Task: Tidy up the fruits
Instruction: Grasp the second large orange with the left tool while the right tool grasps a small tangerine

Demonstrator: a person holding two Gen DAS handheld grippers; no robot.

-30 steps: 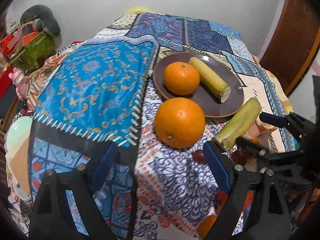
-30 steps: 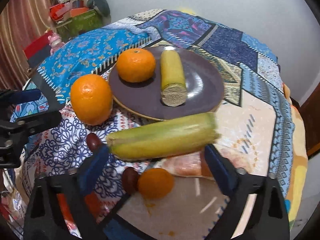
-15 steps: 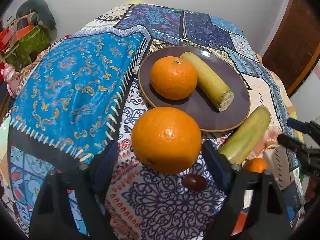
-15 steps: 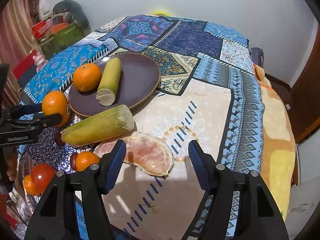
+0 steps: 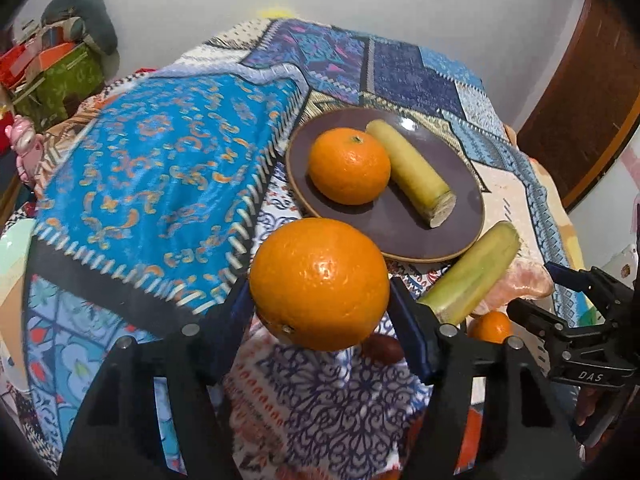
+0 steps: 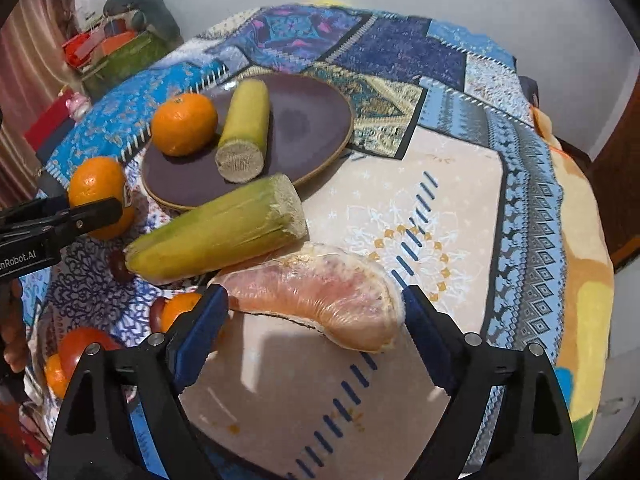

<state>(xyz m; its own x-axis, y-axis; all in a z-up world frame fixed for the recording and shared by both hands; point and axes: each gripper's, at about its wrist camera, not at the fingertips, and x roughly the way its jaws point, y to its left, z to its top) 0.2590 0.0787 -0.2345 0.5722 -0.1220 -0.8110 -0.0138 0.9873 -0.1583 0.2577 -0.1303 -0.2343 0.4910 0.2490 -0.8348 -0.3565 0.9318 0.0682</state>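
Note:
My left gripper (image 5: pixel 320 300) is shut on a large orange (image 5: pixel 319 283) and holds it just off the patterned cloth, near the dark plate (image 5: pixel 400 236). The plate holds a smaller orange (image 5: pixel 349 171) and a yellow-green cane piece (image 5: pixel 410 172). A second cane piece (image 5: pixel 472 274) lies beside the plate's near rim. My right gripper (image 6: pixel 316 304) is open, with its fingers on either side of a pink pomelo segment (image 6: pixel 320 300) that lies on the cloth. The held orange (image 6: pixel 98 196) also shows in the right wrist view, behind the left gripper's finger.
A small orange (image 6: pixel 180 308), dark red fruits (image 6: pixel 118 266) and a tomato (image 6: pixel 86 350) lie at the near left of the cloth. Boxes and toys (image 5: pixel 52 76) stand beyond the far left edge. A wooden door (image 5: pixel 580 120) is at the right.
My left gripper has moved onto the large orange and shut on it. My right gripper drew back from the cane piece, then came forward around the pomelo segment.

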